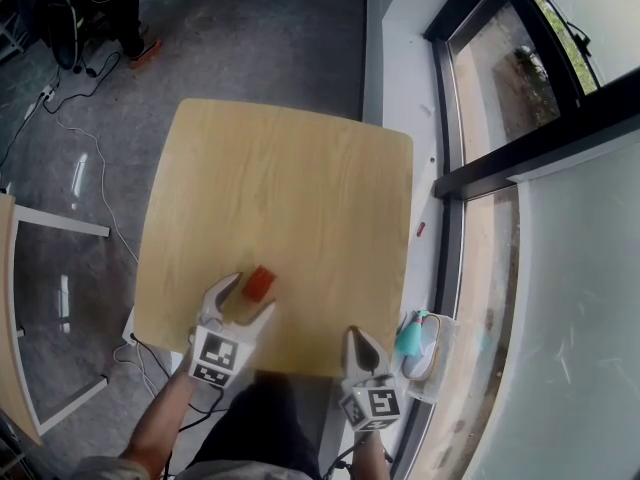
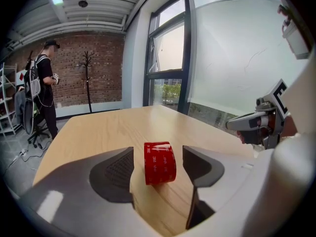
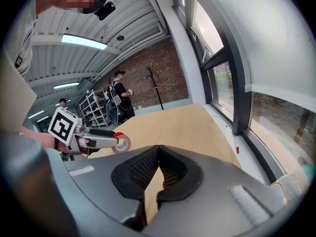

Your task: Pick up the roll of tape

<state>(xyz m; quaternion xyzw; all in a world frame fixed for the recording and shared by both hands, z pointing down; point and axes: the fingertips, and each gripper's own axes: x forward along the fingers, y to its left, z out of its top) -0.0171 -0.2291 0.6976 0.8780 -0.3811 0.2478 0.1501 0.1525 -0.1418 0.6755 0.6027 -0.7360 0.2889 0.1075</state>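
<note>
Your left gripper (image 1: 254, 294) has its jaws wide apart, low over the near part of the tabletop (image 1: 290, 188). Between them the red roll of tape (image 2: 159, 163) stands on its edge on the wood, and neither pad touches it. Your right gripper (image 3: 158, 154), beside it, has its jaws closed together and holds nothing.

You're standing at a light wooden table (image 1: 290, 198) with rounded corners, set on grey carpet (image 1: 280, 58). A dark-framed window (image 1: 530, 143) runs along your right. On the pale strip beside it lies a small red thing (image 1: 421, 229). Nearer to you, a teal object (image 1: 411, 336) sits in a clear tub (image 1: 440, 363). A cable (image 1: 104, 193) trails over the floor on the left. At the far end, a person (image 2: 43, 83) stands before a brick wall (image 2: 98, 68), with a coat stand (image 2: 88, 80) just to their right.
</note>
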